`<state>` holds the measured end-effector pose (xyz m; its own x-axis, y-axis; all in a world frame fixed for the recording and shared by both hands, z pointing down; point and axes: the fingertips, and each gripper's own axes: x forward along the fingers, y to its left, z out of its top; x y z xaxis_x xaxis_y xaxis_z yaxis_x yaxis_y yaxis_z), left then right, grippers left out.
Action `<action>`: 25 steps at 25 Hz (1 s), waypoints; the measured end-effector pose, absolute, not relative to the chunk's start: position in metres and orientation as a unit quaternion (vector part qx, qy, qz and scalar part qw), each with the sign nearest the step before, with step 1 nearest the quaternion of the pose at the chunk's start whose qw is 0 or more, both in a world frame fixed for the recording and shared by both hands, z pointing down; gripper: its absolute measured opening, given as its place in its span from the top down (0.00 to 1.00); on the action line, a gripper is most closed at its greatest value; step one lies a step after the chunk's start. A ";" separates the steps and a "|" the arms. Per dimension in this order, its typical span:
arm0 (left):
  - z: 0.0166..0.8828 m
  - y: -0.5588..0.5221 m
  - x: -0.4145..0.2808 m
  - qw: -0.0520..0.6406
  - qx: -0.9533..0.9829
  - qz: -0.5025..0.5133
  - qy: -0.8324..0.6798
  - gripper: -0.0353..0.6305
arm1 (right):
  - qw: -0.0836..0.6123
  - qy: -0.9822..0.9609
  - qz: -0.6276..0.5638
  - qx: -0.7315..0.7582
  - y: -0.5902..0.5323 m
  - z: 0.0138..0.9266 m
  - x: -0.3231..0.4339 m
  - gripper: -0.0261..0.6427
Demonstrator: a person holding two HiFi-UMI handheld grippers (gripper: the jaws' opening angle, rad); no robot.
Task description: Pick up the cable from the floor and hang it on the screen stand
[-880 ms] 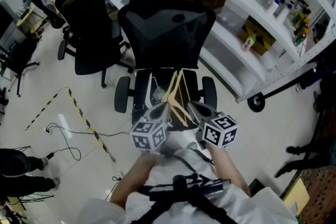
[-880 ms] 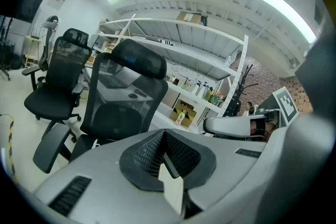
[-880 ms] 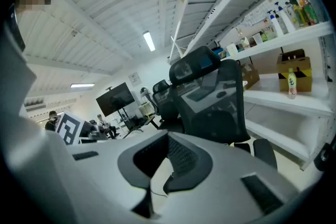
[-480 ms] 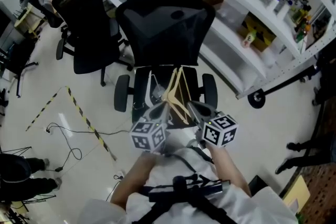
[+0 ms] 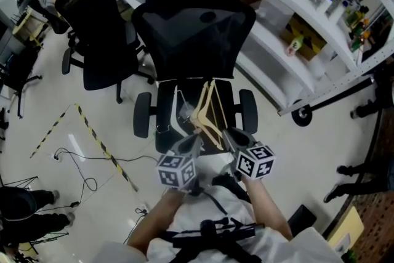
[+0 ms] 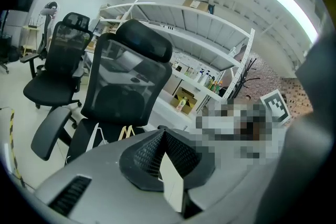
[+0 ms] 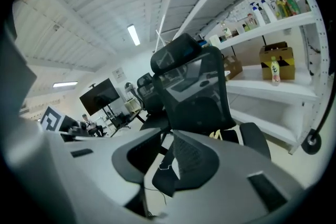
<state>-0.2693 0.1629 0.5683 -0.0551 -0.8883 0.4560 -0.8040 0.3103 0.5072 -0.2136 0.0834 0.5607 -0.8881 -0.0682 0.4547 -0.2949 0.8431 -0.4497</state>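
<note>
Brown cardboard box on the middle board of the long white shelf unit, far right. Small pale bottle with a yellow-green label upright just at its front, inside or outside not clear. More bottles on the board above, further right.

On the seat of the black mesh office chair, pale wooden clothes hangers in a loose bunch.

Thin black cable on the pale floor at left, by a strip of yellow-and-black striped tape, well apart from both grippers.

Left gripper and right gripper side by side at the near edge of the seat, close to the body on bare forearms, tipped somewhat downward toward the chair. Left jaws pressed together, empty. Right jaws a narrow gap apart, nothing between.
</note>
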 end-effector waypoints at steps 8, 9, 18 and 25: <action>0.623 0.151 -0.270 0.396 0.603 -0.032 -0.692 0.97 | 0.324 -0.920 0.194 0.104 0.080 0.659 -0.226 0.71; 0.631 0.149 -0.271 0.397 0.604 -0.032 -0.690 0.97 | 0.335 -0.918 0.185 0.104 0.079 0.671 -0.226 0.71; 0.713 0.142 -0.278 0.439 0.592 -0.019 -0.676 0.97 | 0.442 -0.887 0.106 0.076 0.070 0.794 -0.239 0.64; 0.767 0.133 -0.282 0.455 0.583 -0.009 -0.672 0.97 | 0.503 -0.861 0.056 0.046 0.069 0.880 -0.252 0.64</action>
<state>-0.2818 0.1332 0.7669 0.0953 -0.7931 0.6016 -0.7759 0.3194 0.5440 -0.2518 0.0694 0.8804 -0.4891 -0.0225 0.8719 -0.1356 0.9895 -0.0505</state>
